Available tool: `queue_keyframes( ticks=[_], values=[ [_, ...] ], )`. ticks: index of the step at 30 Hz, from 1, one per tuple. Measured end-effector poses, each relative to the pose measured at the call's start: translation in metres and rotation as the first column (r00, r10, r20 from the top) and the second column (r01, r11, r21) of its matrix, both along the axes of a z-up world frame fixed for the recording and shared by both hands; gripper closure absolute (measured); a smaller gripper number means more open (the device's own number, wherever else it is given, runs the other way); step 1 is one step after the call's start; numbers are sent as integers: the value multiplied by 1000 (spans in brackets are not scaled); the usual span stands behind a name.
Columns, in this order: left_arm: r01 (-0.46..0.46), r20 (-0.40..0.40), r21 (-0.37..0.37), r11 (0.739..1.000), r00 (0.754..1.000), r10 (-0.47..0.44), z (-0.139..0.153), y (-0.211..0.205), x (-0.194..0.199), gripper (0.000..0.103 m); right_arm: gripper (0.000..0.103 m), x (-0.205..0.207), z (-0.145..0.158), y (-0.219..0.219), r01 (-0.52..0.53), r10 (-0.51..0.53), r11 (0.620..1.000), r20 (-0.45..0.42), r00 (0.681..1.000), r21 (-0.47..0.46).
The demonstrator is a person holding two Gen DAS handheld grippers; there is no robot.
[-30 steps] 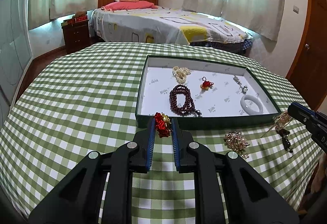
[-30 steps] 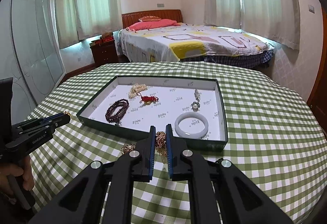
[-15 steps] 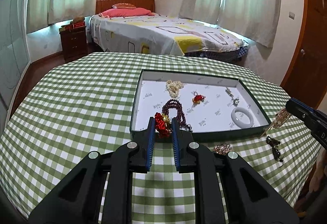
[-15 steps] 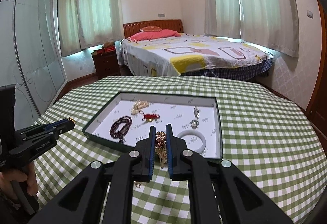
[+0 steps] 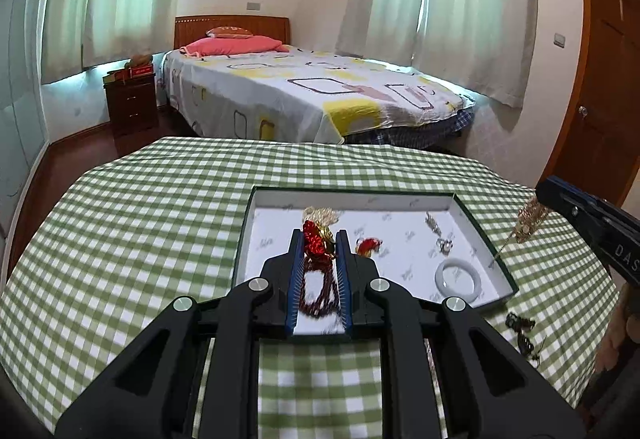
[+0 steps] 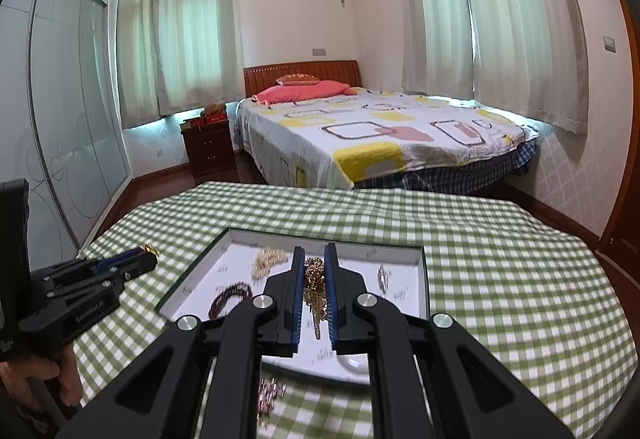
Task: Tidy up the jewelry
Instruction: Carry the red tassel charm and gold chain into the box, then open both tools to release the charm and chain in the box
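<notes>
Now red ornament [image 5: 318, 242] between left claw [image 5: 319, 239] pads

Soft daylight comes through the pale curtains [image 6: 192, 27] and fills the room evenly; the windows behind them look a little washed out. Shadows on the table [image 5: 132, 239] are weak. Both views bend strongly at the edges, with black corners. The near checked cloth and the tray [image 6: 425, 279] are smeared by motion blur, while the bed [image 6: 380, 135] stays quite sharp.
</notes>
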State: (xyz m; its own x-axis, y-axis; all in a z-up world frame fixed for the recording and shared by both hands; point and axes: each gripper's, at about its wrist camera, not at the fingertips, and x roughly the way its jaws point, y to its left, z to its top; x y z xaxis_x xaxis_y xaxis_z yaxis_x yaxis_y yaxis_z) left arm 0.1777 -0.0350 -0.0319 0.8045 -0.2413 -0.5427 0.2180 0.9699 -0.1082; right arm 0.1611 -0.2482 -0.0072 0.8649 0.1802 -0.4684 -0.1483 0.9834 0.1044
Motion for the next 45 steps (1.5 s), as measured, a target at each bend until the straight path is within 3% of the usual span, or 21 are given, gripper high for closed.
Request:
queue_keyframes(
  ticks=[7, 12, 26, 35, 45],
  values=[
    [16, 14, 3, 1000, 1000, -16, 5, -15, 38, 87, 93, 35, 9, -3, 9, -9, 1000, 30, 1000, 3],
    [24, 10, 21, 999, 1000, -25, -3, -25, 70, 87, 93, 62, -1, -5, 16, -16, 1000, 14, 1000, 4],
    [-5, -187, 57, 998, 982, 15, -78, -24, 144, 87, 93, 127, -80, -7, 39, -37, 999, -163, 986, 6],
    [-17, -261, 82, 996, 965, 38, -95, -28, 159, 87, 93, 143, -102, -3, 32, -37, 999, -266, 963, -24],
    [-16, -284, 102, 995, 958, 44, -97, -34, 164, 87, 93, 150, -110, -5, 29, -39, 999, -311, 950, -38]
  ],
)
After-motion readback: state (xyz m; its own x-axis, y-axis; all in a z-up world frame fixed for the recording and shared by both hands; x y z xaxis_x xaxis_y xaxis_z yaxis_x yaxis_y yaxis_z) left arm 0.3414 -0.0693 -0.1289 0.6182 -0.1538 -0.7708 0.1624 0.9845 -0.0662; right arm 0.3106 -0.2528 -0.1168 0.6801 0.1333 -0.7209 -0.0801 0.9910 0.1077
